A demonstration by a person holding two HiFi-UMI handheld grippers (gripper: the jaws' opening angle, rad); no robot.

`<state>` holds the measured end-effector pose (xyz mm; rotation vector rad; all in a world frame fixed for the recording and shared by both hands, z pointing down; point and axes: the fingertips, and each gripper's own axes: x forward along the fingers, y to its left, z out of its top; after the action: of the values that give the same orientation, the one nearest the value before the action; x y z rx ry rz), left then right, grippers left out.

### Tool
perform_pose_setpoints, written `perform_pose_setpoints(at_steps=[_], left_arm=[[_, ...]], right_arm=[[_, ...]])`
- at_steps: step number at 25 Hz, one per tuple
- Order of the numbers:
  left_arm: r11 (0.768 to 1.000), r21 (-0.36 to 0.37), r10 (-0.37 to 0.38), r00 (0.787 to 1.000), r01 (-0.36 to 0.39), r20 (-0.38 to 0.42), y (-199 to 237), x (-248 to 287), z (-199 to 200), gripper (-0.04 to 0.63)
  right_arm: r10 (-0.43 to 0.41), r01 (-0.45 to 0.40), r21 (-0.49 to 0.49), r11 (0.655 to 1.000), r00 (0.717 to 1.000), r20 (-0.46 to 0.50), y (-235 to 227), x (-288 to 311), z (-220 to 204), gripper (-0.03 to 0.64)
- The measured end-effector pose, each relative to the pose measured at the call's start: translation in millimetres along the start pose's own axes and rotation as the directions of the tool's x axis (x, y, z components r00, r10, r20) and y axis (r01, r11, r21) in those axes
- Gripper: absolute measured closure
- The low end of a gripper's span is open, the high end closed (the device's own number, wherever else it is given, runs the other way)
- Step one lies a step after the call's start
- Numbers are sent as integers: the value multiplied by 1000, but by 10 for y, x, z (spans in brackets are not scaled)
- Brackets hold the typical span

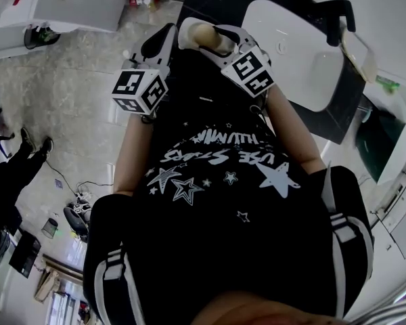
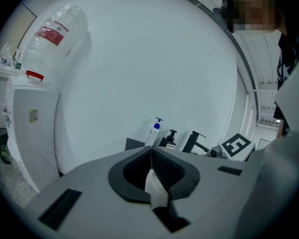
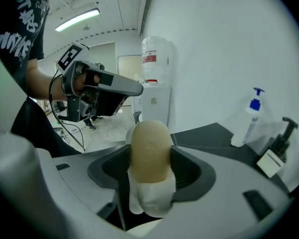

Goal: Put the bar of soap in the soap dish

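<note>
Right gripper [image 3: 149,133] first: its jaws are clamped on the bar of soap [image 3: 149,151], one dark pad pressing each broad flank. The soap sits dead centre between the jaws, a pale cream, rounded bar held up in the air off the dark surface [image 3: 214,133]. Its long axis runs straight along the jaws, and the rounded end sticks out past the jaw tips, away from the camera. Below it, nearer the camera, there's a whiter lump, and I can't tell what that is.

Take the pump bottle [image 3: 250,117] with the blue top as the marker. It stands upright on the surface, and the soap hangs to its left and nearer the camera, well apart from it. Further left of the pump bottle the left gripper [image 3: 139,89] reaches in, a hand wrapped round its grip under the marker cube. Behind it, also left of the pump bottle, stands a white water dispenser [image 3: 154,101] with its bottle on top.

In the left gripper view the jaws are pressed together, pad against pad, with nothing between them. The pump bottle shows just beyond their meeting line, against a white wall [image 2: 149,59].

From the head view the soap's tip pokes from the right jaws, and a white sink [image 1: 304,53] lies to its right.
</note>
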<state>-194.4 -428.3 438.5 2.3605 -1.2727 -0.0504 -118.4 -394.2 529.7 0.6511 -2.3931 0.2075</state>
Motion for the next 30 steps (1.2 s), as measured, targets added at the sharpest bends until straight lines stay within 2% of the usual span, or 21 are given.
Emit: perform_pose_setpoints(at_steps=[6,13,27,30], left_arm=[[1000,3,-2,1000,2,-11,-18,-4,-29,583],[1000,2,2,1000,-2,-7,-84,-90,-27,583],[999,13,49,999,-50,17,-167,-432,-13,583],[998,15,55,998,-55,24,-197,-485,-4,583]], right_arm=[[-7,6,-22,1000,999,-33,-4,30,-23,354],[28,-29,-15,999,998,-58,15,36,-27,354],[9,-10,-26,1000,998,-62,47,39,-38,354],[-21,20,-33,999,999,-38,10,-15,10,354]])
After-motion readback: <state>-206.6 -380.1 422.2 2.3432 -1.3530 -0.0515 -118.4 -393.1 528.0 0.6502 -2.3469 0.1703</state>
